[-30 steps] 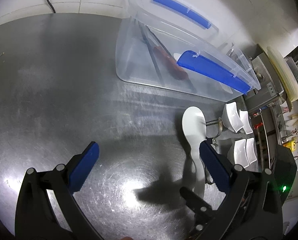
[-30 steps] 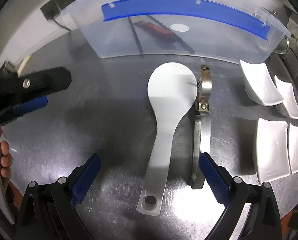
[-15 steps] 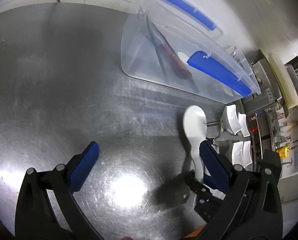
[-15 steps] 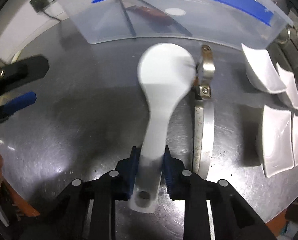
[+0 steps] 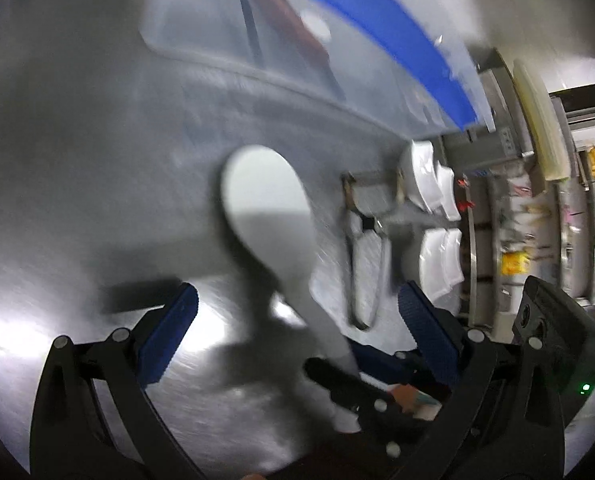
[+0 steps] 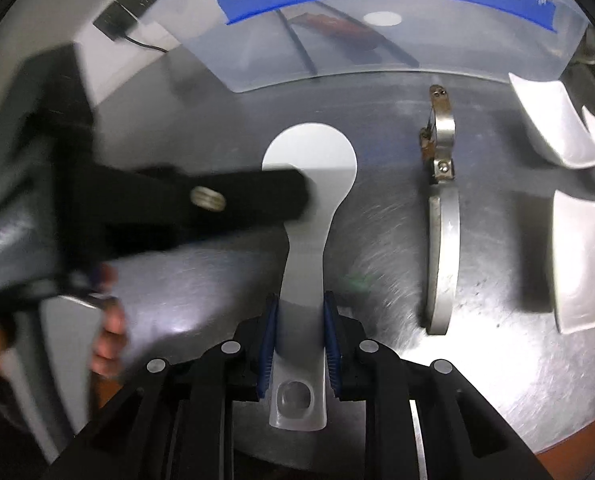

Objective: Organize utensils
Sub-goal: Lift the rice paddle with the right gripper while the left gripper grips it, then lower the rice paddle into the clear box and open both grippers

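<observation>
The right gripper (image 6: 299,336) clamps the handle of the flat white plastic rice paddle (image 6: 309,184), seemingly for the far clear plastic bin (image 6: 377,56), while the left gripper (image 5: 297,336) hovers open.

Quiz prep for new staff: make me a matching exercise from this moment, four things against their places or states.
Things:
1. white rice paddle
2. metal peeler
3. left claw
4. red-handled utensil

Places or states:
A. inside the clear storage bin
B. open, holding nothing
C. lying on the steel counter, right of the paddle, as the right wrist view shows it
D. handle clamped in the right claw

Pairs: 1-D, 2-C, 3-B, 4-A
</observation>
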`<state>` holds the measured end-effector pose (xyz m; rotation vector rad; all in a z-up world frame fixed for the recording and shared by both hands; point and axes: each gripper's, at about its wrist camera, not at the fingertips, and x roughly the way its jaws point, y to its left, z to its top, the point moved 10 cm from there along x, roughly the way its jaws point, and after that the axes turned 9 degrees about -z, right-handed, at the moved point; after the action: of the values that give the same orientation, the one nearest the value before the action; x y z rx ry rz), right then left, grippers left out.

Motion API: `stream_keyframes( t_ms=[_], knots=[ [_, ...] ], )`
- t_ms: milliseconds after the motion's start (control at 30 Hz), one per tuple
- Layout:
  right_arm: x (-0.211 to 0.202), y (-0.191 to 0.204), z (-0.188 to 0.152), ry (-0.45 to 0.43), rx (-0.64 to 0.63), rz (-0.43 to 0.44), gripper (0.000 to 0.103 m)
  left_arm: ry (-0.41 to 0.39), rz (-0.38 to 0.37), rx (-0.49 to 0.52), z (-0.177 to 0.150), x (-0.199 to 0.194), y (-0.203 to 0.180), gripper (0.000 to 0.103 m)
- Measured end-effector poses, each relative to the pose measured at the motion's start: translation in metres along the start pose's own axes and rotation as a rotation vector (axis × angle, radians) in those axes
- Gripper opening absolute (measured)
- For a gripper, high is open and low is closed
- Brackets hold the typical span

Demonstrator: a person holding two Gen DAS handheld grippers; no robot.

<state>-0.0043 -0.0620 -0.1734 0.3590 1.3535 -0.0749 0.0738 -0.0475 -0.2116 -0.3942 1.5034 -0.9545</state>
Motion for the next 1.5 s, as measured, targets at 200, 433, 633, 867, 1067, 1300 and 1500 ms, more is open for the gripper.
stream_keyframes(
  t_ms=[200, 433, 633, 867, 1067, 1300, 1500],
  knots=[
    [-0.009, 0.002, -0.004, 0.009, 0.000, 0.061, 0.022, 0.047, -0.069, -0.069, -0.008, 0.018, -0.004, 0.096],
    [-0.009, 0.013, -0.012, 0.027, -0.035, 0.081, 0.016, 0.080, -0.118, -0.087, -0.013, 0.030, -0.012, 0.083],
    [-0.008, 0.010, -0.008, 0.036, -0.022, 0.068, 0.008, 0.077, -0.109, -0.117, -0.012, 0.032, -0.010, 0.021],
    [-0.019, 0.008, -0.008, 0.024, -0.056, 0.061, 0.007, 0.071, -0.126, -0.112, -0.010, 0.026, -0.014, 0.012],
    [-0.069, 0.008, -0.010, -0.076, -0.112, 0.042, 0.007, 0.020, -0.220, 0.027, -0.001, -0.005, -0.067, 0.012],
    [-0.140, 0.007, 0.017, -0.263, -0.212, -0.065, 0.001, -0.059, -0.338, 0.208, 0.018, -0.035, -0.137, 0.004],
    [-0.168, -0.002, 0.043, -0.340, -0.241, -0.189, 0.006, -0.147, -0.351, 0.241, 0.050, -0.046, -0.148, 0.004]
  ],
)
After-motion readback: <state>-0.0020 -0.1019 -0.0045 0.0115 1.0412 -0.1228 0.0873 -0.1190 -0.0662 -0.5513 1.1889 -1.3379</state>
